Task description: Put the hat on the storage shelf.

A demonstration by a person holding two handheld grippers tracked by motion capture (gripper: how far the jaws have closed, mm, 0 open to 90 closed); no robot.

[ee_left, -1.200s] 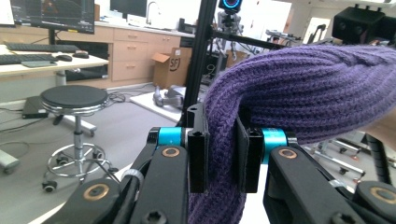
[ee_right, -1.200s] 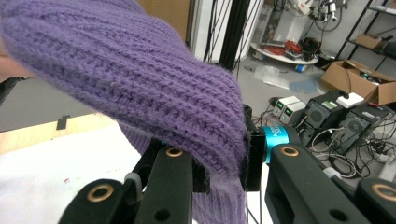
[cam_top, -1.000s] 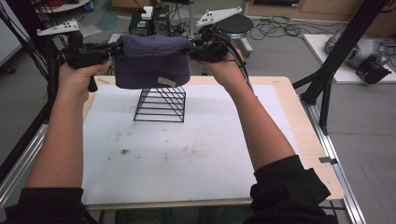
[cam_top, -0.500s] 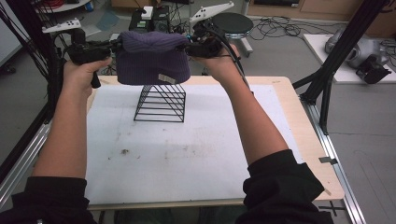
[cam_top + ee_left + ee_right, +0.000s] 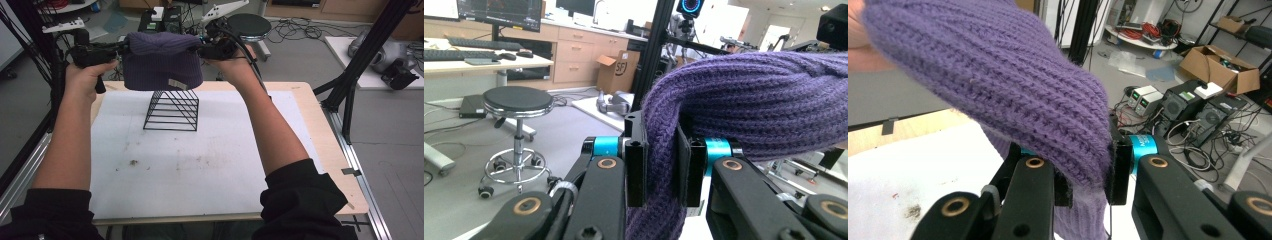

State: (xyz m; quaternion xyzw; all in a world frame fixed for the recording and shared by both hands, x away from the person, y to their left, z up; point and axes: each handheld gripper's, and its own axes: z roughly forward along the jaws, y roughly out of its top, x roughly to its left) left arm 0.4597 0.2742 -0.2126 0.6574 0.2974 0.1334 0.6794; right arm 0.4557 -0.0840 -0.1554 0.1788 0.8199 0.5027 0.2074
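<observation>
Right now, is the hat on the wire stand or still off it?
Off it. The hat hangs above the stand, pinched at each side by the left tool and right tool.

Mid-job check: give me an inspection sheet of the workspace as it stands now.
Surface: white sheet on wooden table, a few dark smudges.
Job's things: purple knit hat held stretched above black wire rack, not on it.
Clutter: nothing seen on the sheet.
Grippers: left tool and right tool each shut on the hat's edge.
Cables: black cable trails over the right wrist.
Surroundings: stool, boxes, electronics on the floor.
</observation>
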